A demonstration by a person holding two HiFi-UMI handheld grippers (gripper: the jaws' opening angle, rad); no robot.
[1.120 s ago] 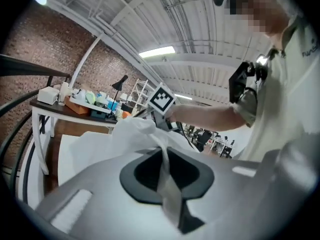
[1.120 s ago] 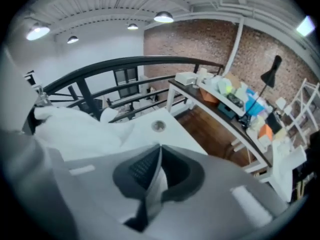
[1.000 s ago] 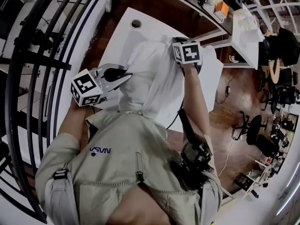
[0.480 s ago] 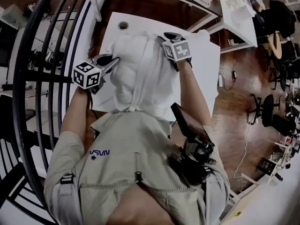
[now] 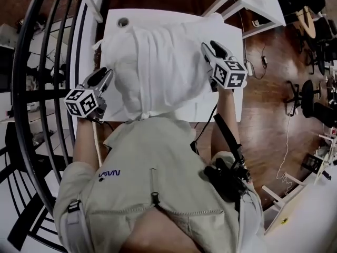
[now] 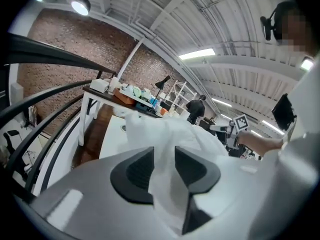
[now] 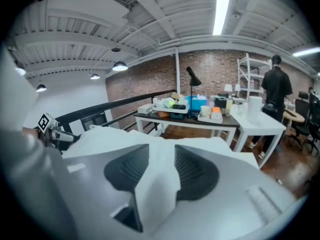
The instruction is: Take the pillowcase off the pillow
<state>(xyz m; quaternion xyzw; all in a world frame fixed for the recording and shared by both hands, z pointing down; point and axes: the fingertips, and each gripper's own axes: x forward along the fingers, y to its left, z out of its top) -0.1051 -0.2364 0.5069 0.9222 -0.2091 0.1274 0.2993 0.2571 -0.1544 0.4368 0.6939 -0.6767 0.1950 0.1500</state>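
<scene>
The pillowcase (image 5: 152, 62) is lying lengthwise across the white worktop (image 5: 168, 16), still wrapping the pillow, which is hiding fully inside it. Its 6 o'clock end is narrowing into a bunch against the person's chest (image 5: 152, 157), probably bracing the bundle so that it is not sliding while the cloth is being worked.

The left tool (image 5: 103, 75) is sitting at the pillowcase's 9 o'clock edge and the right tool (image 5: 211, 47) at its 3 o'clock edge, each pointing towards 12 o'clock. Flanking the bundle this way is giving both sides an even purchase on the cloth.

In the left gripper view, the left tool (image 6: 163, 166) is standing with its jaws apart, having just been opening, and a loose fold of white cloth is running between them without being squeezed. In the right gripper view, the right tool (image 7: 161, 170) is doing the same: jaws spread after opening, a flap of pillowcase draping through the gap.

Both seem to be letting go, likely preparing a fresh bite elsewhere on the cloth; stripping looks barely begun.
</scene>
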